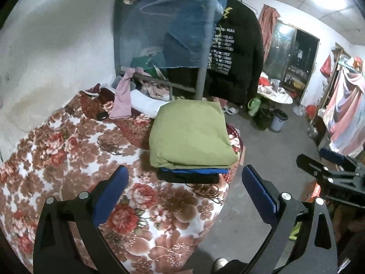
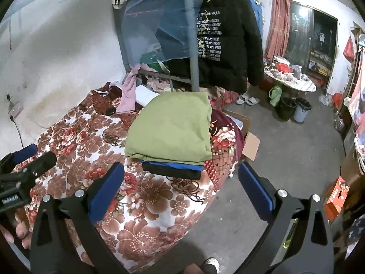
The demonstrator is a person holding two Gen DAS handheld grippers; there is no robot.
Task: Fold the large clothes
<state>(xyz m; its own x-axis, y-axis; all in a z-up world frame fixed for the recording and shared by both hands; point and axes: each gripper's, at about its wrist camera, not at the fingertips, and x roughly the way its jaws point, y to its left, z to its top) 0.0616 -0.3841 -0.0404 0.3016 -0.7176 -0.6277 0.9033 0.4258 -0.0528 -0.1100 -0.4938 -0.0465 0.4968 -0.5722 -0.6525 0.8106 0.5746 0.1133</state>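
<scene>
From my left wrist view, my left gripper (image 1: 183, 178) hangs with jaws spread wide and holding nothing, just short of the folded stack. The green garment (image 1: 190, 134) sits squarely folded on top of a blue layer (image 1: 194, 171) and a black one (image 1: 189, 178), near the corner of the floral blanket (image 1: 68, 150). If I nudge the stack forward or sideways, I judge it could slide off the bed edge — it sits close to it.

From my right wrist view, my right gripper (image 2: 181, 180) is likewise spread and empty, half over bare floor (image 2: 285, 148). The dark cord (image 2: 187, 189) lying just before the stack could snag a finger and drag the pile askew.
</scene>
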